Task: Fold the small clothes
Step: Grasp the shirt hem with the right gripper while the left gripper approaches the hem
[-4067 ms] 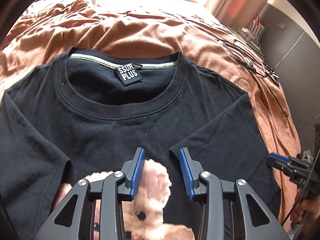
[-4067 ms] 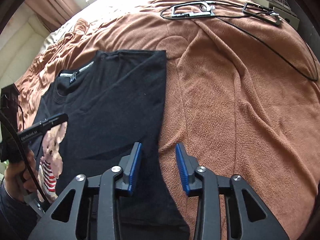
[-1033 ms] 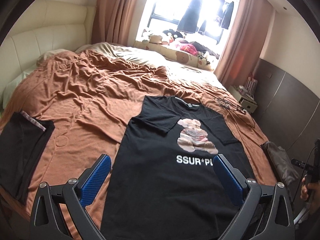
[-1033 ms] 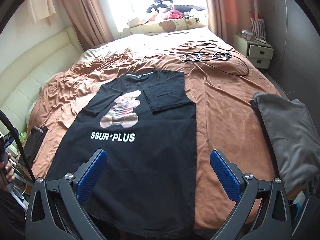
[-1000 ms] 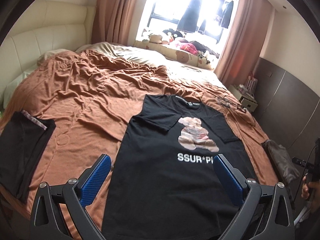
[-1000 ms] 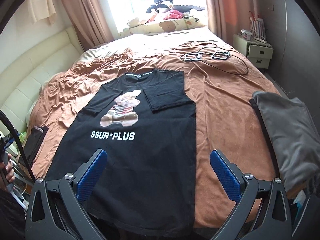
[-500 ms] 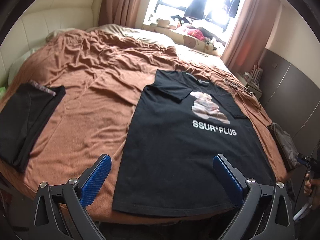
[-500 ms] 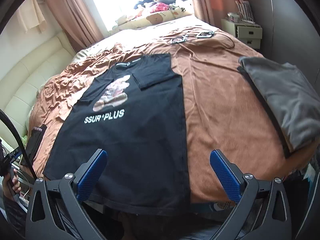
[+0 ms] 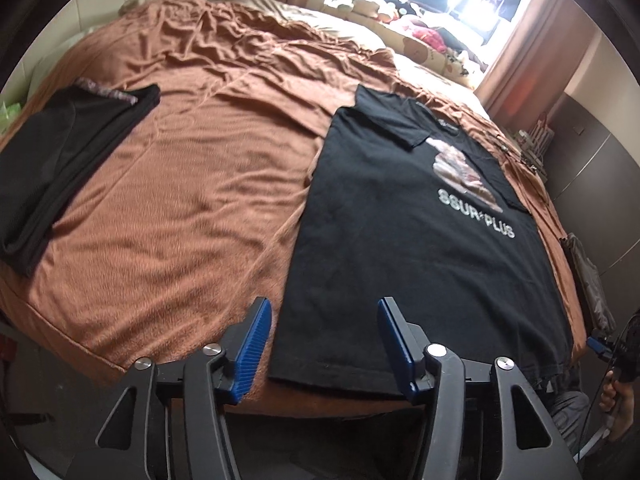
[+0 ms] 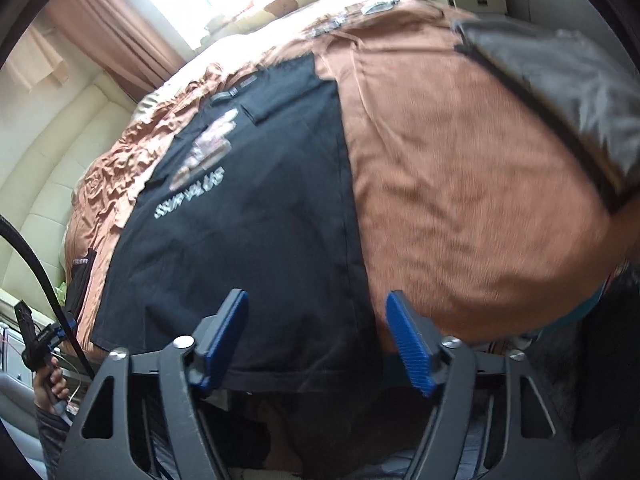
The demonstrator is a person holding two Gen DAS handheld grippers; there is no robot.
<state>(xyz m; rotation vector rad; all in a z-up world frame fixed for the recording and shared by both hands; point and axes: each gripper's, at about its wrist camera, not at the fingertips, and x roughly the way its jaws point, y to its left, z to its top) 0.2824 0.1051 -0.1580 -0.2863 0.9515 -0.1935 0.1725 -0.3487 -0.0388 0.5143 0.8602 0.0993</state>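
Both grippers, left gripper (image 9: 322, 344) and right gripper (image 10: 316, 338), have narrowed (still empty) nearing the black T-shirt (image 9: 404, 240) hem.

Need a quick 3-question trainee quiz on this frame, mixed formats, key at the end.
1. True or false: the left gripper is clamped on the hem of the black T-shirt.
2. Multiple choice: how do the T-shirt's sleeves lie? A) spread flat outward B) folded in over the body C) rolled up
3. Fill in: the folded dark garment lies to the ___ of the T-shirt in the left wrist view.

Key: 1 false, its jaws are open with the hem's near corner between them, as with the right gripper. 2 B. 3 left, on the brown bedspread.
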